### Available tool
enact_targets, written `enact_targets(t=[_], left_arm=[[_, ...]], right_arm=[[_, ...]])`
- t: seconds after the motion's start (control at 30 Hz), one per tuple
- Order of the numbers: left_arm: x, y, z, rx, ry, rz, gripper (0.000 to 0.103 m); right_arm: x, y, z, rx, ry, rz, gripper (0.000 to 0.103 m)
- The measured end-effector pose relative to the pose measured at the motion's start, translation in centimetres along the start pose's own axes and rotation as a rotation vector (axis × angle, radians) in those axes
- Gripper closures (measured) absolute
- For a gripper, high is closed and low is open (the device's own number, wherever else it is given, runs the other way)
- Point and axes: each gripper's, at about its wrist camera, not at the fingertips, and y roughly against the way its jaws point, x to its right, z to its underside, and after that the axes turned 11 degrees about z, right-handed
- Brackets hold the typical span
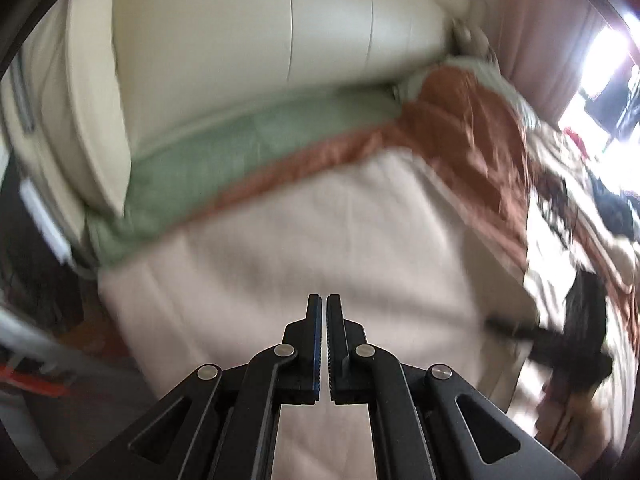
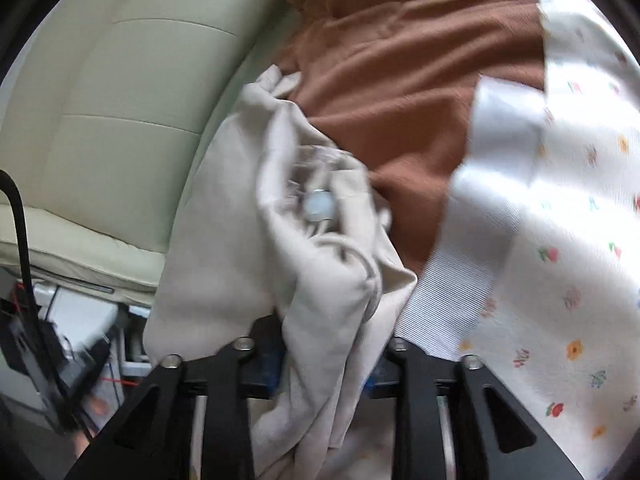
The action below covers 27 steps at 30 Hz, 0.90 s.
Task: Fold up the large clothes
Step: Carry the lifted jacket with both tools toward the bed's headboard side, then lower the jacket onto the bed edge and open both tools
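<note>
While the right claw [image 2: 324, 344] straddles bunched beige garment [image 2: 320, 280] with jaws parted, cloth may slip free — left claw [image 1: 324, 304] is closed, empty, lower centre.

We see a matt beige cloth garment [image 2: 320, 280], a rust-brown crinkled cloth [image 2: 400, 80], a flower-printed woven sheet [image 2: 560, 240], a smooth cream leather-like headboard [image 1: 240, 60], and matt black plastic grippers [image 1: 324, 320] with shiny metal rivets.

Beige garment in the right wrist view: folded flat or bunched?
Bunched. The beige garment is crumpled in loose folds between the right gripper jaws, its button exposed, over the rust-brown cloth.
</note>
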Motion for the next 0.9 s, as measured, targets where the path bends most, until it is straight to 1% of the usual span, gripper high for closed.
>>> enact_targets(t=[0.07, 0.13, 0.23, 0.27, 0.3, 0.37, 0.43, 0.47, 0.5, 0.53, 0.57, 0.6, 0.63, 0.67, 0.7, 0.77, 0.87, 0.9], left_arm=[[-0.8, 0.5, 2.6, -0.001, 0.039, 0.044, 0.101], [-1.4, 1.4, 4.2, 0.011, 0.061, 0.055, 0.101], [-1.8, 2.8, 6.5, 0.018, 0.064, 0.014, 0.101], [-2.3, 3.4, 7.3, 0.024, 0.091, 0.019, 0.1], [-2.6, 3.7, 7.7, 0.035, 0.114, 0.028, 0.1], [-3.3, 4.3, 9.7, 0.059, 0.174, 0.045, 0.099], [-3.8, 5.0, 12.4, 0.086, 0.254, 0.07, 0.099], [-3.7, 5.3, 13.4, 0.087, 0.271, 0.076, 0.099], [-3.6, 5.4, 14.6, 0.077, 0.285, 0.08, 0.096], [-3.6, 5.5, 15.4, 0.067, 0.3, 0.069, 0.092], [-3.6, 5.7, 16.1, 0.059, 0.317, 0.045, 0.08], [-3.5, 5.8, 16.5, 0.051, 0.328, 0.036, 0.062], [-3.4, 6.0, 16.8, 0.047, 0.333, 0.037, 0.054], [-3.3, 6.4, 17.2, 0.046, 0.331, 0.05, 0.043], [-3.1, 6.8, 17.4, 0.048, 0.321, 0.067, 0.037], [-2.6, 7.8, 17.8, 0.051, 0.302, 0.056, 0.032], [-1.3, 9.0, 17.7, 0.047, 0.269, 0.055, 0.031], [-0.7, 9.1, 17.5, 0.055, 0.253, 0.055, 0.031]], right_arm=[[0.2, 0.6, 0.3, 0.006, 0.015, 0.002, 0.066], [0.5, 1.7, 0.7, 0.022, 0.035, 0.008, 0.065], [1.2, 2.4, 1.0, 0.053, 0.041, -0.003, 0.067], [1.3, 2.2, 0.3, 0.068, 0.061, -0.005, 0.077], [1.1, 2.3, 0.1, 0.082, 0.089, 0.002, 0.083], [0.1, 2.3, -0.3, 0.104, 0.127, 0.041, 0.088], [-0.7, 2.4, -0.9, 0.117, 0.115, 0.075, 0.089], [-1.1, 2.4, -1.3, 0.123, 0.106, 0.099, 0.089], [-1.2, 2.5, -1.6, 0.128, 0.11, 0.12, 0.089], [-1.5, 2.0, -2.0, 0.12, 0.105, 0.167, 0.088], [-1.3, 1.6, -2.0, 0.095, 0.088, 0.2, 0.078], [-1.0, 1.5, -2.0, 0.076, 0.073, 0.222, 0.067], [-0.4, 1.7, -1.8, 0.063, 0.047, 0.232, 0.064], [0.1, 2.4, -1.4, 0.071, 0.039, 0.209, 0.062], [0.4, 3.0, -1.1, 0.073, 0.044, 0.2, 0.06], [1.4, 5.6, 0.2, 0.077, 0.075, 0.208, 0.057], [2.5, 9.6, 2.3, 0.119, 0.118, 0.202, 0.055], [3.1, 12.1, 3.4, 0.153, 0.143, 0.189, 0.054]])
